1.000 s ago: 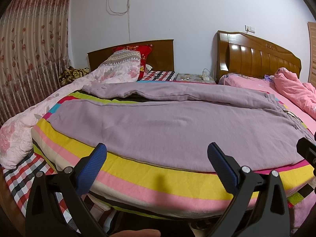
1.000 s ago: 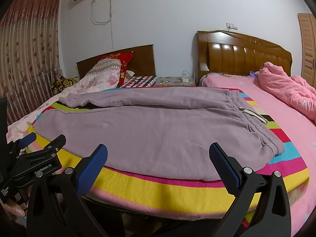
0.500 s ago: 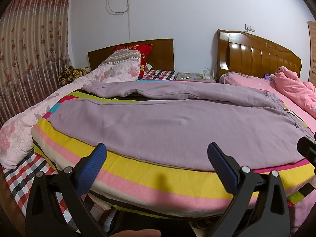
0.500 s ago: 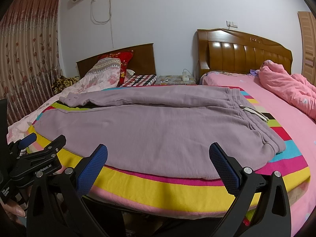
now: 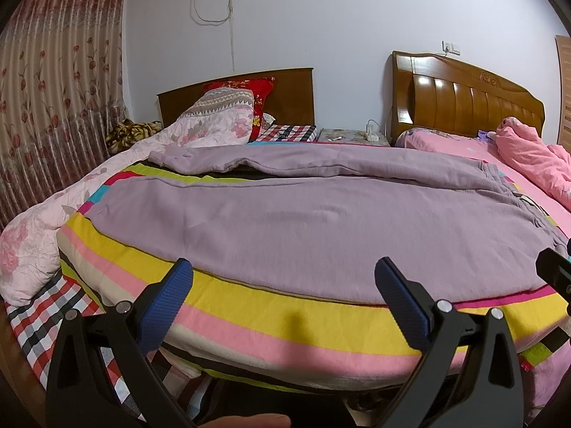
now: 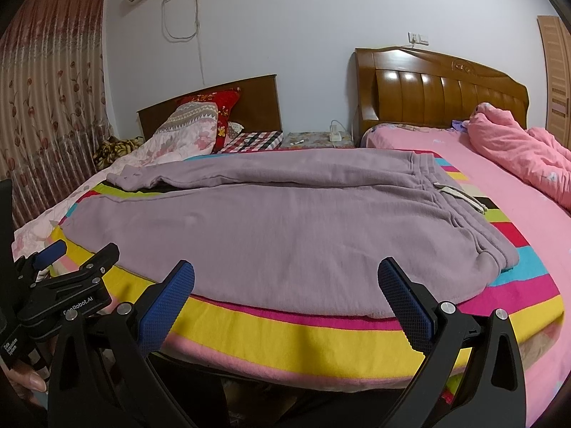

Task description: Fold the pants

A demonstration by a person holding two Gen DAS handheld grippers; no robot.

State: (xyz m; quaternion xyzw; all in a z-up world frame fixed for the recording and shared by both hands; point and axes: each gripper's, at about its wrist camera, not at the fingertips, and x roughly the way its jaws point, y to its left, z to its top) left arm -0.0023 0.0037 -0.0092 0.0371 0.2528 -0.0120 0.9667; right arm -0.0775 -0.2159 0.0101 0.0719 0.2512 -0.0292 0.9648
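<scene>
The pants (image 6: pixel 285 228) are a soft mauve knit cloth with a matt, slightly fleecy surface and a ribbed waistband. They lie on a striped blanket (image 6: pixel 314 335) of fuzzy, matt cloth. The right gripper (image 6: pixel 285 296) has matt black plastic arms, small shiny metal screws, and fingers (image 6: pixel 405 297) faced with blue, finely textured rubbery pads; the left gripper (image 5: pixel 283 297) looks the same. The larger headboard (image 6: pixel 442 96) is varnished wood, glossy with bright highlights, while the smaller headboard (image 5: pixel 292 96) is darker, duller wood. The curtain (image 5: pixel 53 107) is thin pleated cloth with a faint sheen. The pink quilt (image 6: pixel 517 157) looks plush and matt.
</scene>
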